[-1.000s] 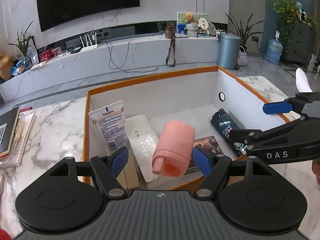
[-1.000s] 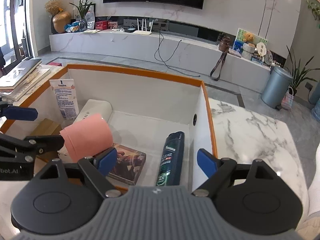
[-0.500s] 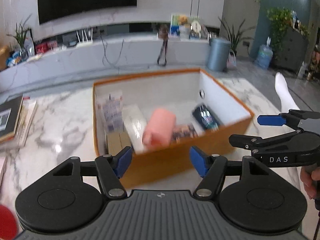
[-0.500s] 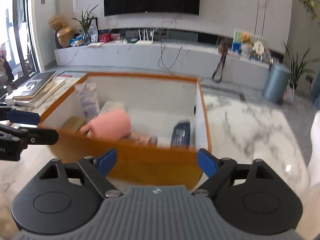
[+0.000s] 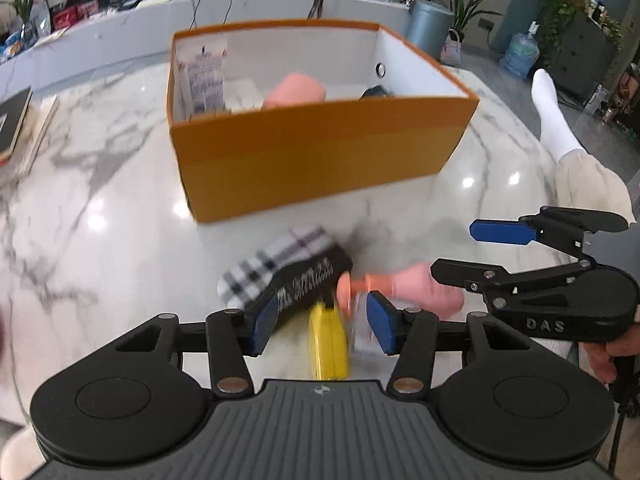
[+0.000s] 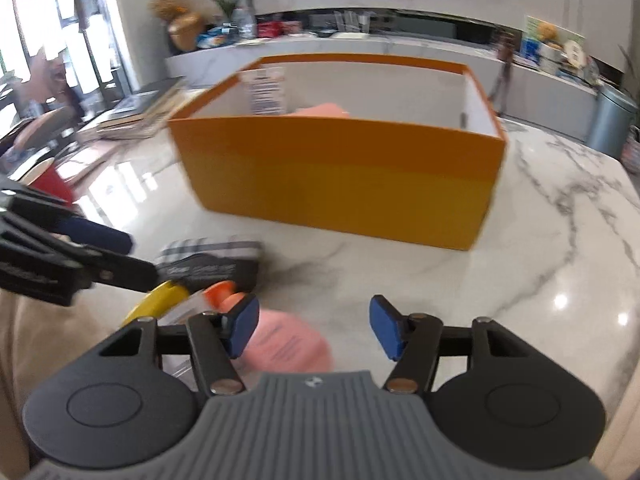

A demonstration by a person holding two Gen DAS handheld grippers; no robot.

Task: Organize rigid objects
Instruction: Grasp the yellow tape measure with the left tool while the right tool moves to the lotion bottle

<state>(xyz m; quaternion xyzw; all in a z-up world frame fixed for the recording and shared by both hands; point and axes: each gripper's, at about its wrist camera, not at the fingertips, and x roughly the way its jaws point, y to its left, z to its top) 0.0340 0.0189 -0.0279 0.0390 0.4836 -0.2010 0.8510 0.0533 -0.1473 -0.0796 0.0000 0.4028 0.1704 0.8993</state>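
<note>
Hovering over the marble table in front of the orange box, the left gripper and the right gripper have both just been closing, gripping nothing, above a pink bottle, a yellow item and a plaid box.

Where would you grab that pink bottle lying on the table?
Probably across the wide body of the pink bottle, not the thin neck. It lies on its side, cap toward the yellow item, so the right gripper, open just above it, could come down from above, one finger on each long side.
</note>
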